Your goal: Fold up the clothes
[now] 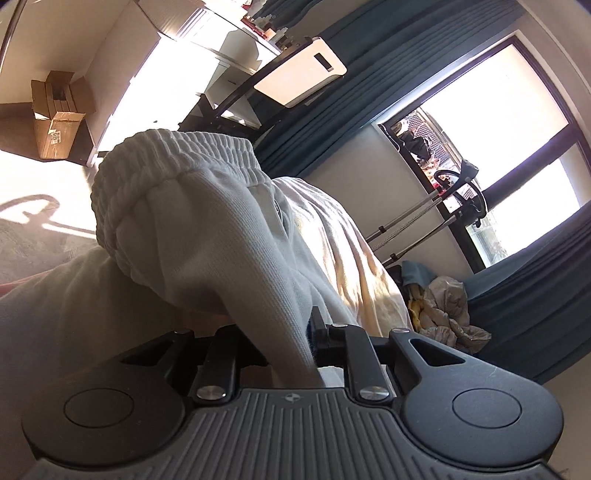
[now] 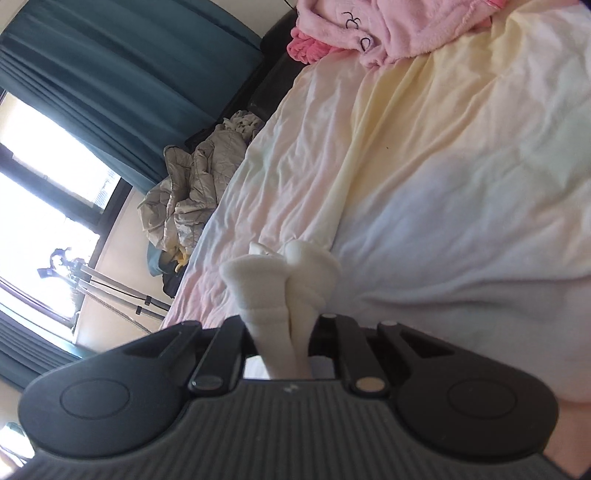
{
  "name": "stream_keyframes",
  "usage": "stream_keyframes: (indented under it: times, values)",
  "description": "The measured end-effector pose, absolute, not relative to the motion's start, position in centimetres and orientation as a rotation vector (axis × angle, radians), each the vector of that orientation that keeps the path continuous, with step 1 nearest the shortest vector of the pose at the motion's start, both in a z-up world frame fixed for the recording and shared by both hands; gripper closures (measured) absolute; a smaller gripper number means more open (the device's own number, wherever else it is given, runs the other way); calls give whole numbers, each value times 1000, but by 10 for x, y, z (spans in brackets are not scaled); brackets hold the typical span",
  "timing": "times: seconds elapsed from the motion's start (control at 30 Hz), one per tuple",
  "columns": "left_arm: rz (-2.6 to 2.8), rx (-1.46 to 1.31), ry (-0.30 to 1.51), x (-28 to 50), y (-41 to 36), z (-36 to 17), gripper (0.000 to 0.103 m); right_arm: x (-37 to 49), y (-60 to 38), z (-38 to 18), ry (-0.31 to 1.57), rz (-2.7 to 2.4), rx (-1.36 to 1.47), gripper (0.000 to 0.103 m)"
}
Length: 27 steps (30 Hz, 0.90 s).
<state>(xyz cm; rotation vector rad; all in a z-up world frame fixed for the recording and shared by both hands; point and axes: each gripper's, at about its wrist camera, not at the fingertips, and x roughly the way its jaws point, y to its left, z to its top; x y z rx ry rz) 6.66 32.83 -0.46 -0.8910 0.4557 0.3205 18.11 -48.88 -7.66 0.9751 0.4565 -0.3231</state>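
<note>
A white knit garment (image 1: 207,221) with a ribbed elastic band (image 1: 173,155) fills the left wrist view. My left gripper (image 1: 291,347) is shut on a fold of it, and the cloth bunches up over the fingers, hiding their tips. In the right wrist view my right gripper (image 2: 284,332) is shut on another bunched part of the white garment (image 2: 280,277), held above the pastel bed sheet (image 2: 424,155). Its fingertips are hidden by the cloth too.
A pink fluffy garment (image 2: 369,26) lies at the far end of the bed. A crumpled grey quilt (image 2: 192,184) lies on the floor beside the bed. Teal curtains (image 1: 369,96), a window, a cardboard box (image 1: 59,118) and a white shelf stand around the room.
</note>
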Motion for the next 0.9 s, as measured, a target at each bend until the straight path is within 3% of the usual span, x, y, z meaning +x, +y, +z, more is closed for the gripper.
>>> stream_keyframes:
  times: [0.1, 0.17, 0.2, 0.5, 0.9]
  values:
    - [348, -849, 482, 65, 322, -7, 62, 181, -485, -84, 476, -336, 902, 92]
    - [343, -810, 491, 62, 311, -5, 19, 179, -486, -92, 488, -347, 897, 92]
    - [335, -787, 494, 60, 305, -3, 15, 177, -488, -96, 484, -351, 926, 92]
    - [191, -488, 493, 29, 219, 27, 10, 173, -487, -106, 473, -399, 988, 91]
    - [135, -286, 555, 116, 116, 1, 9, 175, -464, -92, 420, -449, 817, 91]
